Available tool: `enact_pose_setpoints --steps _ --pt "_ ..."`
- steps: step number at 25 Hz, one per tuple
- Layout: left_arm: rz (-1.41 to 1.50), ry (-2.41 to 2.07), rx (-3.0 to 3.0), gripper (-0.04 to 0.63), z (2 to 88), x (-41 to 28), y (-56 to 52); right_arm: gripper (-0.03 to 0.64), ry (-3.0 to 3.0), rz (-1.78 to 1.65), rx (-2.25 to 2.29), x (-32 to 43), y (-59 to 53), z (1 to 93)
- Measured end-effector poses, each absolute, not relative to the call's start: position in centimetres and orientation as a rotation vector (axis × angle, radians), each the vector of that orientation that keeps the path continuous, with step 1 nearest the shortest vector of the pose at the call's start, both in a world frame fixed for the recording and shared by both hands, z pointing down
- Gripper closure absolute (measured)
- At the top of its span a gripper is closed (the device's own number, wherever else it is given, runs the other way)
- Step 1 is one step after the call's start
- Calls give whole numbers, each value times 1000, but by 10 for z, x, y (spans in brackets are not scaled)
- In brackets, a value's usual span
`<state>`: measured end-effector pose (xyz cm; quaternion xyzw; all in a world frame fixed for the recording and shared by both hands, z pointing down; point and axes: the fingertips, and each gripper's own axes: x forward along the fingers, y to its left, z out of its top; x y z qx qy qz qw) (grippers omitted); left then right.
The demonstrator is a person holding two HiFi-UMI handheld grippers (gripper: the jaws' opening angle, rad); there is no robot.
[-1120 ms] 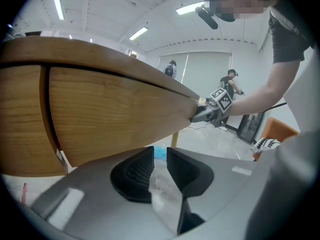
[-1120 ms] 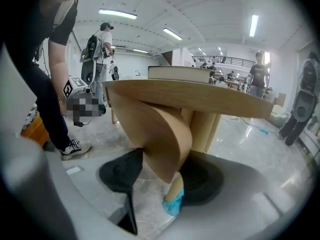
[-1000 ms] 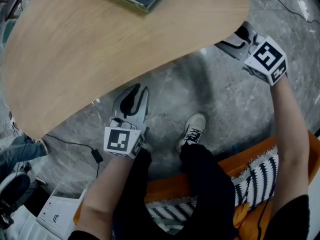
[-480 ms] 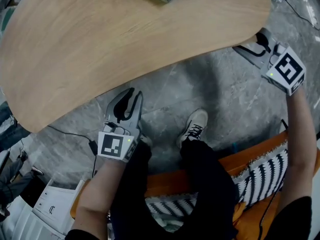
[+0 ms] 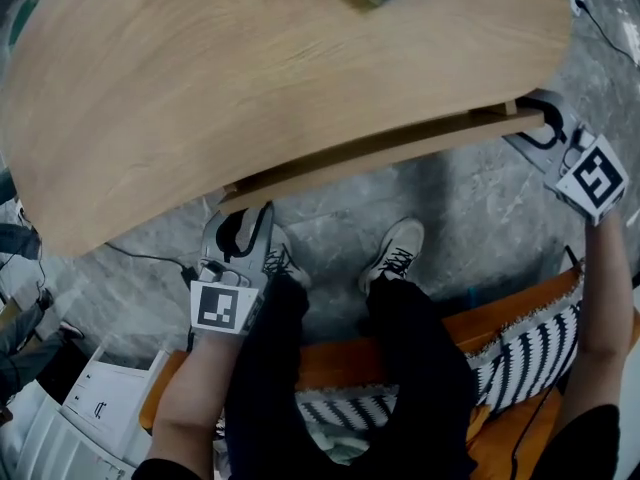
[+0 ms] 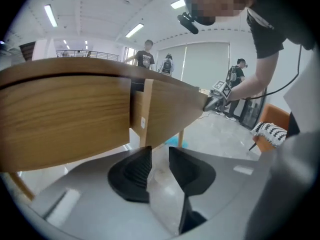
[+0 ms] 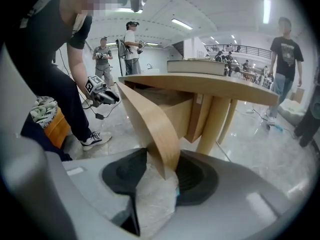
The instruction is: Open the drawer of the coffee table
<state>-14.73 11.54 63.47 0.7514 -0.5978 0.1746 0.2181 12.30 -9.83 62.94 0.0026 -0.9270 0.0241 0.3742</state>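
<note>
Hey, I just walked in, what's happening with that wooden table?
A seated person is working on the coffee table with two handheld grippers. The right gripper has just closed on the end of its drawer front, which stands partly out from under the tabletop. The left gripper has just opened, empty, near the front's other end.

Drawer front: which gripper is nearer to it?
Right. The right gripper has just been closing on the end of the drawer front; the left gripper hovers just short of its other end, jaws just opened, empty.
</note>
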Motion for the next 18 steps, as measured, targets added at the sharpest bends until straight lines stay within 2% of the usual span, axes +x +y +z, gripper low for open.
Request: enact_pose_setpoints --steps 7,11,16,18 --pt "568 -1785 2161 452 607 -178 109 433 -2358 95 59 121 -98 631" --pt "634 -1673 2305 425 606 -168 100 433 -2328 76 59 120 -97 633" --pt "726 -1555 2451 437 604 -160 93 433 -2277 55 37 121 -98 638" --pt "640 -1586 2400 448 601 -163 94 433 -2268 54 38 119 -96 640"
